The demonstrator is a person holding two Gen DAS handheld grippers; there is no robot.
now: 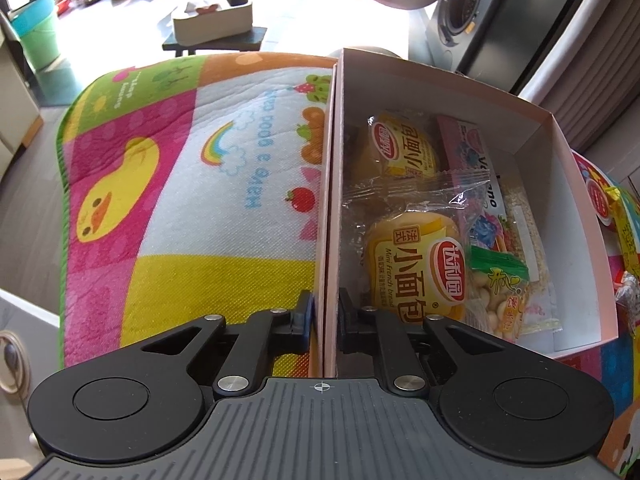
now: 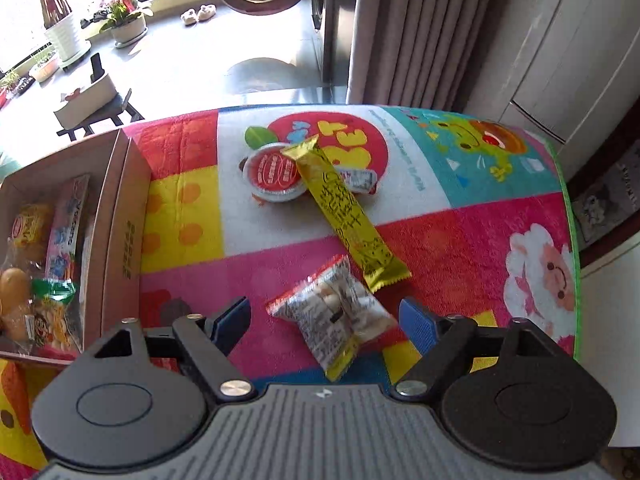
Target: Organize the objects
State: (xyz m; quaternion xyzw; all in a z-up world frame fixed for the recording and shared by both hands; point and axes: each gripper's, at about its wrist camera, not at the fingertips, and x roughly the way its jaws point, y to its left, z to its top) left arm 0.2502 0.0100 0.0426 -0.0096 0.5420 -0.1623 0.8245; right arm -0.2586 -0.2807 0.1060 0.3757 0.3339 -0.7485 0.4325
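A pale cardboard box [image 1: 440,92] stands on the colourful mat and holds two yellow mini-bread packs [image 1: 416,272], a pink packet [image 1: 464,148] and a green-topped nut bag [image 1: 500,292]. My left gripper [image 1: 325,314] is shut on the box's left wall, one finger outside and one inside. In the right wrist view the box [image 2: 120,208] is at the left. My right gripper [image 2: 324,320] is open, its blue pads on either side of a small clear snack packet [image 2: 332,316] lying on the mat. Beyond it a yellow snack bar [image 2: 344,208] rests across a red-lidded cup [image 2: 272,172].
The cartoon mat [image 2: 460,232] covers the tabletop, and its green edge [image 2: 572,240] drops off at the right. A curtain [image 2: 404,32] and a washing machine [image 1: 464,4] stand behind. A dark stool with a white case [image 1: 212,24] and plant pots [image 2: 128,32] sit on the floor beyond.
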